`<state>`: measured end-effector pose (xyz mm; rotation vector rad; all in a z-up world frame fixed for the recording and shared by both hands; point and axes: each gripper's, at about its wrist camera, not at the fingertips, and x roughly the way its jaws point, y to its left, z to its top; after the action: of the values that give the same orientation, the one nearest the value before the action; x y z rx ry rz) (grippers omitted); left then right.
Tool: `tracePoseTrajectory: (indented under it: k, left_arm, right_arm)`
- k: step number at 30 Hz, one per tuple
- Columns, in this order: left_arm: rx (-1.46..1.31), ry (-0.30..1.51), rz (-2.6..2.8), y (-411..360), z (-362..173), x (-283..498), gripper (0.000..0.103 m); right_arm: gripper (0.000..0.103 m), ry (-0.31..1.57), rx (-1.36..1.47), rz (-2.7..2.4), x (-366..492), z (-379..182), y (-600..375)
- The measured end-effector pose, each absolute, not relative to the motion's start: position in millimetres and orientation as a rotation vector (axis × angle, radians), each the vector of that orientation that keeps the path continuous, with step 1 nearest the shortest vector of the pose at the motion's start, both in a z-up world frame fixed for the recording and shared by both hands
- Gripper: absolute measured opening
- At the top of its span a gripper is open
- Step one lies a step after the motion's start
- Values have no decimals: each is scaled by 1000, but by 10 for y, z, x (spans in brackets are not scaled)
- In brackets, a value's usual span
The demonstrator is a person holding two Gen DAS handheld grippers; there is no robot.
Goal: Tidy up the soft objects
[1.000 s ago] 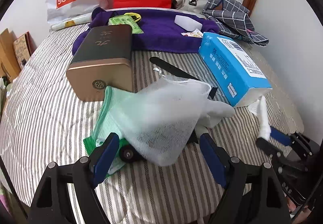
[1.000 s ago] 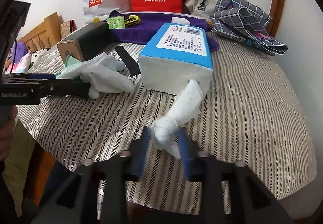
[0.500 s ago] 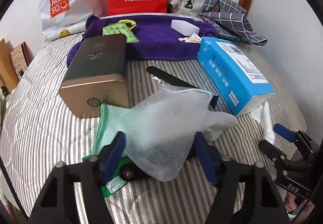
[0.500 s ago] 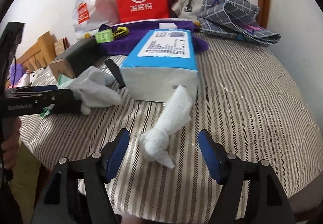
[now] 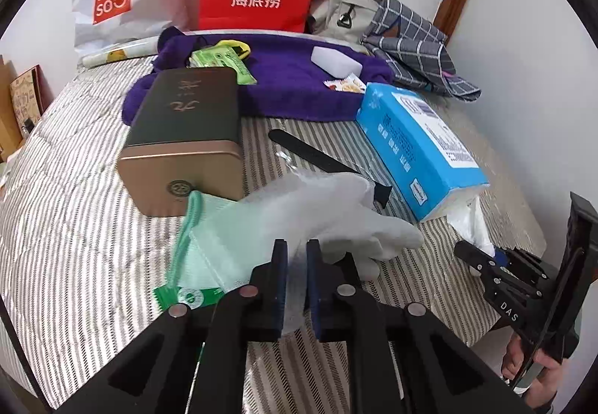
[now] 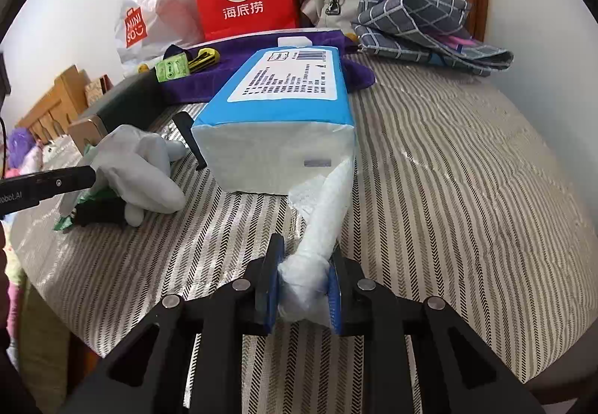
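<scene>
- Now both grippers have gone from spread to clamped, each on its own soft thing.
- Left gripper [image 5: 297, 264]: pressed nearly together, pinching the thin mesh of the white glove [image 5: 325, 212], which lies on the striped bed [image 5: 74, 227] just in front of the gold tin [image 5: 187, 152] and over a green packet [image 5: 187, 296].
- Right gripper [image 6: 303, 287]: its jaws are closing on the knotted end of the twisted tissue [image 6: 321, 227], and the blue pads already press it from both sides. The tissue runs back to the open end of the blue tissue pack [image 6: 284, 107], which it touches.
- What differs: a second ago the left jaws stood wide around the glove and the right jaws loosely flanked the knot; half a second ago the right jaws were wider still, with the knot lying free between them. The glove looks more bunched and drawn toward the left gripper than it did.
- Meaning for the task: I judge both items secured at once, so lifting or moving them is the likely next step. Neither has left the bed yet.
- Risk: the tissue may tear or drag more sheets out of the pack; the mesh may slip.
</scene>
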<state>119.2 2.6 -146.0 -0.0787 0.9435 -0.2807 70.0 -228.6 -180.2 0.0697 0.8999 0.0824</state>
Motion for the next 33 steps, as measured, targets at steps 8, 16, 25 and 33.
tracePoseTrajectory:
  k: [8,16,25,33]
  left_arm:
    - [-114,904,-267,221,-1299,1087,10]
    - [-154,861,-258,401,-1099,1031,7]
    - [-197,889,-257,509,-1145,1097,6]
    - [-195,1003,-282,413,-1543,1235,6]
  right_arm:
    - [20,873,53,67,618,-1617,-2267]
    - [20,825,32,76,571,-1291,-2182]
    - [20,823,2,89,616,-1146,-2072]
    - [20,853,-14,89,648,-1238,-2033]
